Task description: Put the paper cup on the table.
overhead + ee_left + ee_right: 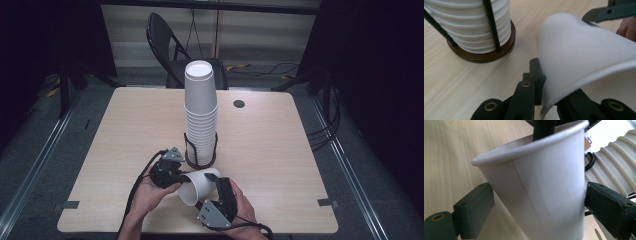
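Observation:
A single white paper cup (197, 186) lies tilted just above the table's front, rim toward the person. My left gripper (181, 179) is shut on its rim wall; in the left gripper view the cup (584, 50) has its wall pinched in my left gripper (551, 85), one jaw outside and one inside. My right gripper (210, 192) spans the cup's body; in the right gripper view both pads of that gripper (536, 202) sit against the sides of the cup (544, 182). Behind stands a tall stack of white cups (201, 110) in a black wire holder.
The holder's round brown base (200, 161) sits close behind the grippers and appears at upper left as a base (486, 55) in the left gripper view. The light wooden table (125, 130) has a dark round hole (239, 104). A black folding chair (165, 45) stands beyond the far edge.

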